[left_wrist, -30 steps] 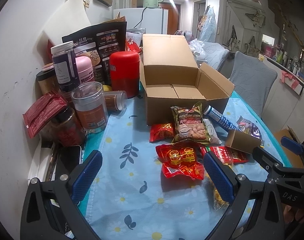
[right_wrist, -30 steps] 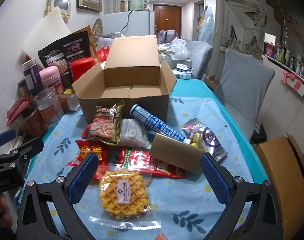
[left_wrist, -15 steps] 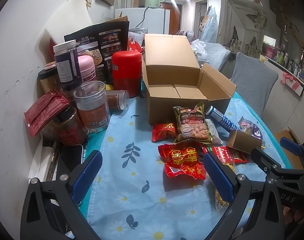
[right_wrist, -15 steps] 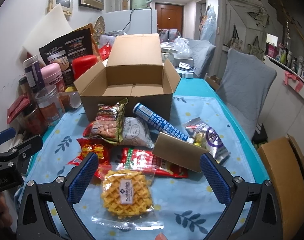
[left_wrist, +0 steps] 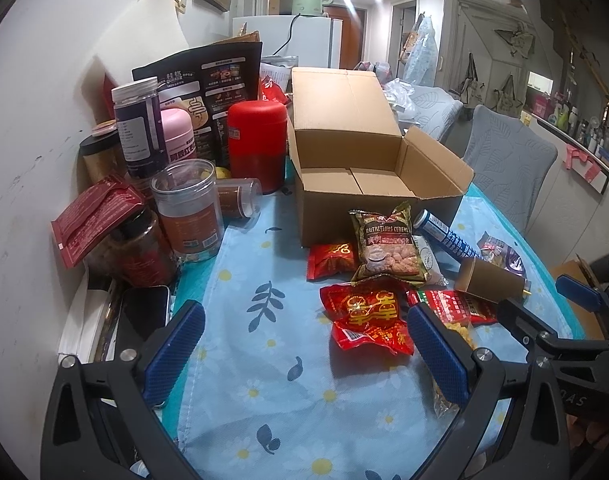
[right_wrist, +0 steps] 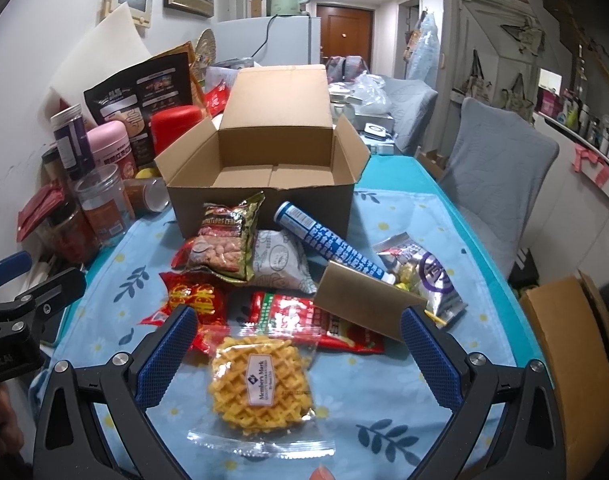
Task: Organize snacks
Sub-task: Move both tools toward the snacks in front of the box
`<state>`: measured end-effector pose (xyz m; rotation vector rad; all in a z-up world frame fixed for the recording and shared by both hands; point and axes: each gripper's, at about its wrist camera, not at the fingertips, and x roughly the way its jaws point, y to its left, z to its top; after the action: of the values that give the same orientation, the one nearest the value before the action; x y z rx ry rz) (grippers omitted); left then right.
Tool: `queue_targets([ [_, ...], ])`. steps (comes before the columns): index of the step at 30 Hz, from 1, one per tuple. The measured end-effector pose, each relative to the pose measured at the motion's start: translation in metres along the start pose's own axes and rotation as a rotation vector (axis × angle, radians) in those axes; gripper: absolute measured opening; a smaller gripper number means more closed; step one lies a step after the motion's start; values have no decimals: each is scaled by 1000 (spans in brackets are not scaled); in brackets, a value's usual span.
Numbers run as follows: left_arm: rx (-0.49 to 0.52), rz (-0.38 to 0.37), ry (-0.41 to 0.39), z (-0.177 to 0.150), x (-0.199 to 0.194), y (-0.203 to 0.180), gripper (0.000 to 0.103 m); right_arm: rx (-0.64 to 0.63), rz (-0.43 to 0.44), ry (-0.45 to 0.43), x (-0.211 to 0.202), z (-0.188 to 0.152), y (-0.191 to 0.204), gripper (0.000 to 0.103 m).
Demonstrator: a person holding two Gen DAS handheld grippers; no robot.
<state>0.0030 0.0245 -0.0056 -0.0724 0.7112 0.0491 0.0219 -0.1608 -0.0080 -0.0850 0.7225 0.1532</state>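
An open, empty cardboard box (right_wrist: 264, 188) (left_wrist: 356, 184) stands on the flowered blue cloth. Snack packs lie heaped in front of it: a gold cereal bag (right_wrist: 224, 240) (left_wrist: 388, 244), a red foil pack (left_wrist: 364, 316), a blue tube (right_wrist: 328, 244), a small brown carton (right_wrist: 364, 300) and a red-green pack (right_wrist: 304, 316). A wrapped waffle (right_wrist: 260, 380) lies nearest, between the fingers of my right gripper (right_wrist: 298, 352), which is open above it. My left gripper (left_wrist: 304, 352) hangs open over bare cloth, left of the red foil pack.
Jars and canisters (left_wrist: 184, 208) crowd the table's left side against the wall, with a red canister (left_wrist: 256, 144) and a black pouch (left_wrist: 200, 84) behind. A phone (left_wrist: 144, 312) lies at the left edge. A grey-covered chair (right_wrist: 500, 184) stands to the right.
Both grippers have drifted a little forward toward the box and snacks; the objects on the table have not moved. Both stay open.
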Motion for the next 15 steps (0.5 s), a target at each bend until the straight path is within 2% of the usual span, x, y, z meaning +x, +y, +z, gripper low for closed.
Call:
queue_targets([
  [8, -8, 0, 17, -11, 0, 6, 103, -19, 16, 15, 3, -7, 8, 103],
  [15, -12, 2, 73, -22, 10, 10, 103, -32, 36, 68, 15, -20, 14, 103],
])
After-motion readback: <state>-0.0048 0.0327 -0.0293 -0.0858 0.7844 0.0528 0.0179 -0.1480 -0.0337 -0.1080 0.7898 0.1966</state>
